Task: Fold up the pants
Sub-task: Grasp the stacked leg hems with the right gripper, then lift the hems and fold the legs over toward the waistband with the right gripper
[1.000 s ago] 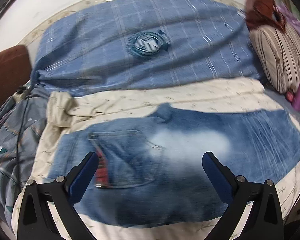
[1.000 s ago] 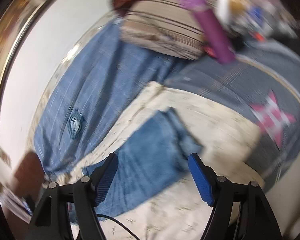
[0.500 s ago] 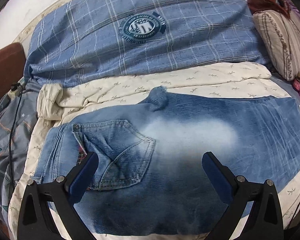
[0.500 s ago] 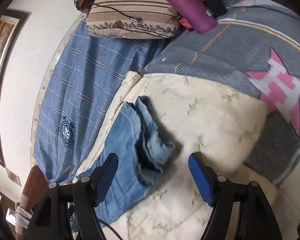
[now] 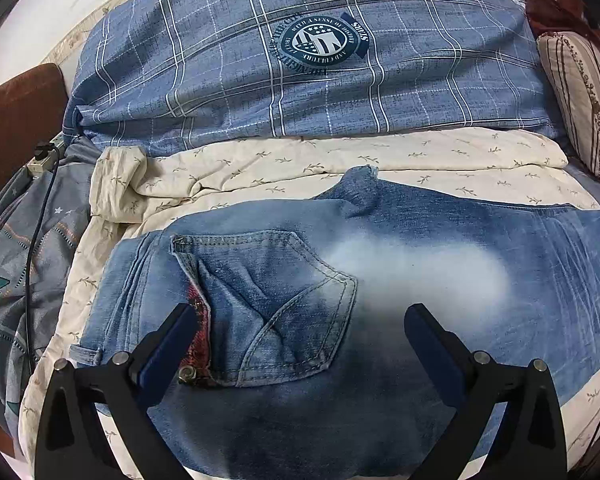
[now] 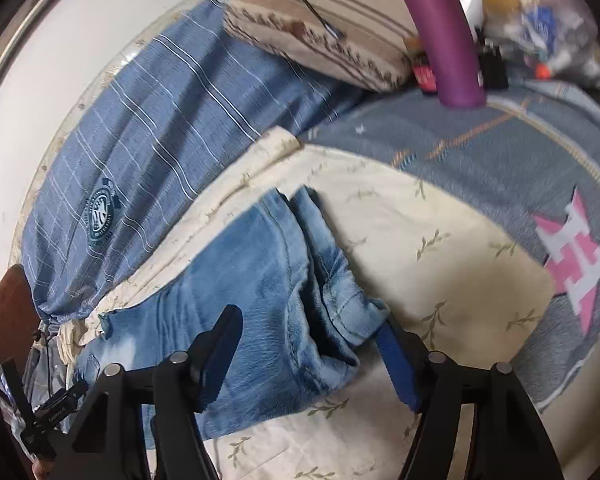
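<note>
The pants [image 5: 380, 280] were spread on the cream quilt [image 5: 300, 160] on the bed, directly ahead of and beneath both tools. The left tool [image 5: 300, 340] was held with its jaws wide apart above the back pocket [image 5: 268, 300], nothing clamped. The right tool [image 6: 312, 344] was seen at the bunched leg ends [image 6: 332, 300]; its jaws had just been closing, the denim lying between them, apparently not yet gripped. A plaid blue duvet [image 5: 300, 80] lay beyond.
</note>
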